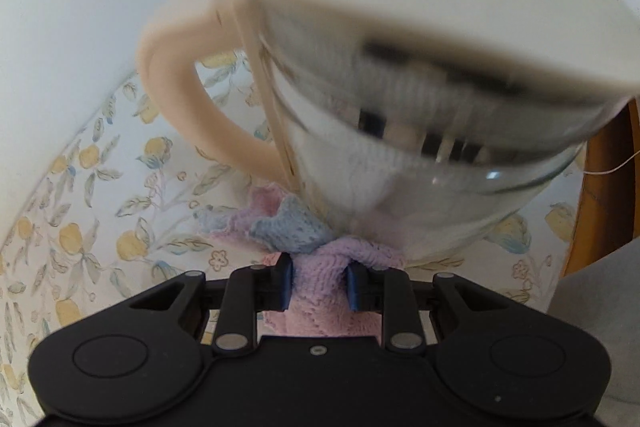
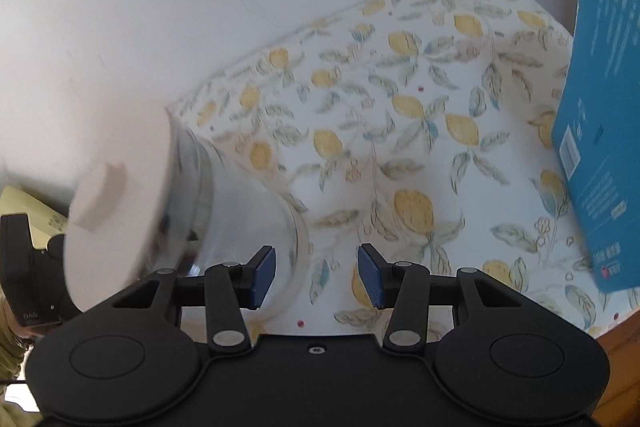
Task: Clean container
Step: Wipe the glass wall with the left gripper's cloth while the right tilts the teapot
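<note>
While you hold both tools over the lemon-print tablecloth (image 2: 420,99), this is how things stand:

Left gripper: your left gripper (image 1: 319,281) is clamped on a pink and blue cloth (image 1: 316,267); the cloth bunches up between the blue pads (image 1: 286,283) and spills forward past them.

Cloth contact: the front of the cloth is pressed against the lower glass wall of the container (image 1: 420,163), near the base of its handle.

Container: a clear glass jug with a cream handle (image 1: 180,83) on its left in your left view, and a cream lid (image 1: 440,7) with a raised knob on top. It stands on the tablecloth close to the white wall (image 1: 80,7), and looks blurred in both views.

Right gripper: your right gripper (image 2: 317,275) has its fingers apart with nothing between them; only tablecloth shows in the gap.

Container from the right: the container (image 2: 248,211) sits to the left of your right gripper, just beside its left pad (image 2: 264,277); whether they touch you cannot tell.

Nearby: a blue box (image 2: 600,99) stands at the right edge of the cloth, well apart from the jug.
</note>
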Demonstrator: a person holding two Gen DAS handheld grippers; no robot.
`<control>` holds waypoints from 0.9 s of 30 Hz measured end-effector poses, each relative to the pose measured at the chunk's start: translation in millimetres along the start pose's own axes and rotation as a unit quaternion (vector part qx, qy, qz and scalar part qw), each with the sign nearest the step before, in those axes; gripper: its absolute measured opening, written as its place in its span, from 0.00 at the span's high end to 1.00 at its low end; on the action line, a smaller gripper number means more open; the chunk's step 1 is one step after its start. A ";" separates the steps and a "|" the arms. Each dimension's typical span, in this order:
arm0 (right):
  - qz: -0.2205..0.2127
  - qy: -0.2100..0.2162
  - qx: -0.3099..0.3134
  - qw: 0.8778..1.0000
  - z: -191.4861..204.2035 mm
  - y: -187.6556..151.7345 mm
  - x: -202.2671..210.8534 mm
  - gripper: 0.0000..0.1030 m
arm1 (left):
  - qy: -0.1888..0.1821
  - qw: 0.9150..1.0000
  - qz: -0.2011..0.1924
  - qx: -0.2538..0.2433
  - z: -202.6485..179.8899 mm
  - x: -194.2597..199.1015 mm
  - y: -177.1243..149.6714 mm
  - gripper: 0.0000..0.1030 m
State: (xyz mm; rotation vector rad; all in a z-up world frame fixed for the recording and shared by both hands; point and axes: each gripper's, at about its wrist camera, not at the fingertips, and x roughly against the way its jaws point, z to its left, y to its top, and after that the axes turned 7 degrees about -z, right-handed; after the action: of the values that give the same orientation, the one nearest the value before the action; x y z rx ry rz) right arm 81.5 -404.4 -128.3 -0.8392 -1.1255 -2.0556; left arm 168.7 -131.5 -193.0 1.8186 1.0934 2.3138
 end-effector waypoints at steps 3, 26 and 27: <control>0.005 -0.001 0.002 1.000 1.0 -1.5 -1.8 0.50 | -0.010 1.000 0.001 -0.001 1.1 -9.3 -3.7 0.77; -0.012 0.030 0.010 0.999 8.8 0.5 8.4 0.50 | 0.016 0.995 -0.090 0.038 32.9 73.7 31.3 0.77; -0.011 0.031 0.010 0.999 9.2 0.4 8.1 0.50 | 0.015 0.995 -0.090 0.042 32.7 73.7 32.8 0.77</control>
State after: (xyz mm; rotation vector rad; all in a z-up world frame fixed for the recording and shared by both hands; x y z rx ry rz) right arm 79.1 -398.4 -117.9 -0.7519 -1.1234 -2.0705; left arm 185.6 -109.7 -110.5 1.6387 1.3184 2.2325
